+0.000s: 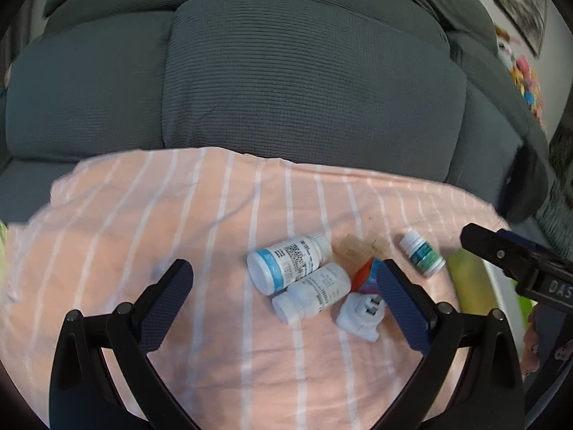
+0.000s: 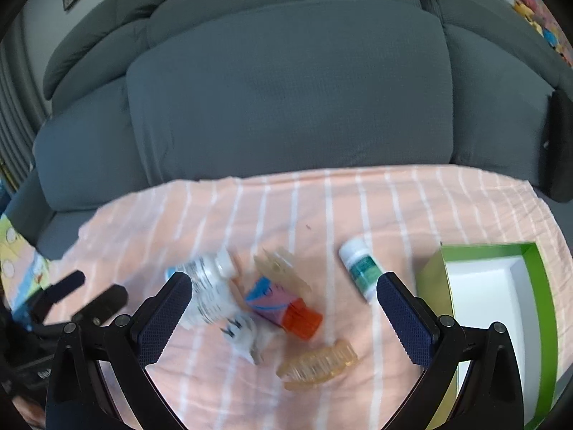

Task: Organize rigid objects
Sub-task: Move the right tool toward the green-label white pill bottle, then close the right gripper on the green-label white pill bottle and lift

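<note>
Left gripper (image 1: 283, 294) hangs low over the striped cloth (image 1: 143, 222), jaws spread wide, nothing btwn the pads. Just ahead of it, a cluster: white plug adapter (image 1: 360, 317) nearest, then a small white bottle (image 1: 311, 292) lying on its side, touching a bigger blue-label bottle (image 1: 288, 263), also on its side. An orange-capped tube (image 1: 365, 274) pokes out beside the right finger, partly hidden by it. Farther right, apart from the cluster, a green-label bottle (image 1: 422, 253) lies near the cloth edge.

Right gripper (image 2: 283, 304) also w/ jaws wide, empty, above the same pile. Nearest in its view: a clear amber hair clip (image 2: 318, 363), lying alone. Beyond it the tube w/ orange cap, the adapter (blurred), the blue-label bottle near the left finger. A second amber clip (image 2: 281, 263) sits behind the tube, touching it. Green-label bottle lies just beside the right fingertip. Right of that, an open green box (image 2: 535, 286), white inside, nothing seen in it.

Far: grey sofa (image 2: 286, 89) behind the cloth.
</note>
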`<action>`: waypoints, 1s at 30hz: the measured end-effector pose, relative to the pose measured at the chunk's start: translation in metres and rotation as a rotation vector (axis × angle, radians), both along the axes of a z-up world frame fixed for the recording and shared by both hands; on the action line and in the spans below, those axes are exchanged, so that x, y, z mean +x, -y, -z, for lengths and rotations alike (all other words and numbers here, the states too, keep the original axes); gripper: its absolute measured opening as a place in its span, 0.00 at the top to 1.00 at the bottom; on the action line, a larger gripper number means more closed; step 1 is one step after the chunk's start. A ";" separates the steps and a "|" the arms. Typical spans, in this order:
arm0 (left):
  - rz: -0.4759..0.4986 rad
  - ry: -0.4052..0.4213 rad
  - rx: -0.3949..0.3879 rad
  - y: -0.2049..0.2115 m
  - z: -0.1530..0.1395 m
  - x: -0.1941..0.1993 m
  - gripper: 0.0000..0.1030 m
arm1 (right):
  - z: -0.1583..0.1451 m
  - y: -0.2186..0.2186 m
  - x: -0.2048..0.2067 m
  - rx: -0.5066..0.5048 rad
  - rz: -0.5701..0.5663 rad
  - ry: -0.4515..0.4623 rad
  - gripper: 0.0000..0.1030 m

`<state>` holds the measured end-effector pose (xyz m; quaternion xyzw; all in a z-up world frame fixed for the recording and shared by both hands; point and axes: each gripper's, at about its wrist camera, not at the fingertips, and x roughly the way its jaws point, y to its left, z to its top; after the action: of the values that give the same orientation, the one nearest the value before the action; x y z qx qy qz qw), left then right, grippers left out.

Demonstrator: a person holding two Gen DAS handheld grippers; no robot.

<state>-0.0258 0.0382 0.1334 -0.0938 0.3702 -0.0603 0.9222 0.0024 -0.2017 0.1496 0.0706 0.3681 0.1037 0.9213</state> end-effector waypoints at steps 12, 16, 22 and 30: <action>0.007 -0.018 -0.041 0.000 0.001 0.000 0.02 | 0.042 0.015 0.068 -0.066 -0.010 -0.174 0.35; 0.009 -0.015 -0.024 0.003 0.002 0.001 0.02 | 0.059 0.022 0.090 -0.100 0.023 -0.243 0.35; 0.001 -0.053 -0.024 0.005 0.008 0.007 0.02 | 0.083 0.024 0.116 -0.169 0.064 -0.321 0.35; -0.006 -0.078 -0.044 0.004 0.011 0.013 0.02 | 0.105 0.025 0.135 -0.230 0.087 -0.382 0.35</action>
<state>-0.0129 0.0342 0.1226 -0.1176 0.4041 -0.0618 0.9050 0.1377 -0.2265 0.0442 -0.0005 0.5420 0.0058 0.8403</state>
